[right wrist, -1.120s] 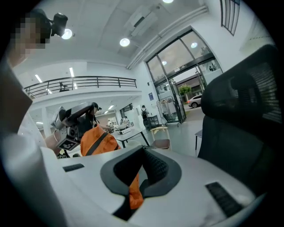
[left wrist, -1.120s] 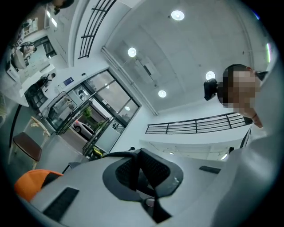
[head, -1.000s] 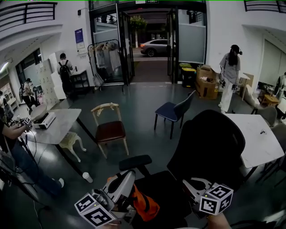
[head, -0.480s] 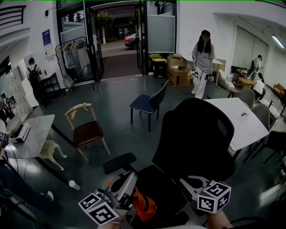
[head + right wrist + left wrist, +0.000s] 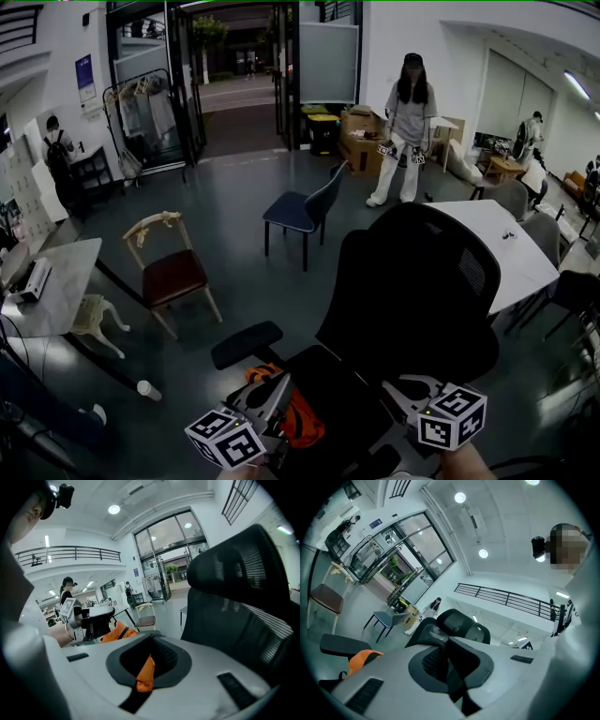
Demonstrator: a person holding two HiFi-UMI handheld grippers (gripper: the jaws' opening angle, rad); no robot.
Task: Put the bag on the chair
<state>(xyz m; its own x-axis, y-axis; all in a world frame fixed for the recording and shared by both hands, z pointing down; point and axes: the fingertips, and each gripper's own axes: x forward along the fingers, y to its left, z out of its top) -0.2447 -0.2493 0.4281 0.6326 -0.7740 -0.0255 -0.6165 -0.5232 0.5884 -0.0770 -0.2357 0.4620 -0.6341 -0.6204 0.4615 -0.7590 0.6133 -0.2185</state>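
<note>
Placement of the orange bag (image 5: 302,419) on the black office chair (image 5: 422,291) seems to be the step in hand. The bag hangs over the front of the seat (image 5: 330,382), near the edge by the padded armrest (image 5: 246,344). No view shows whether it already touches the seat.

The left gripper (image 5: 275,394) has its jaws pressed together on what looks like a thin black strap of the bag. The right gripper (image 5: 150,656) pinches a fold of the orange fabric (image 5: 146,672).

To do the step well, the person should probably bring both grippers down level, further from the front edge and toward the backrest. The bottom of the bag should sit flat before either jaw is opened. If one side is let go first, the bag may tip toward the armrest edge and slide off.

The bag is soft, thin cloth, crumpled and without firm shape, so it will likely sag and spread. The backrest is dark mesh, curved and tall. The seat looks dark and cushioned, and the armrest is a smooth, rounded pad.
</note>
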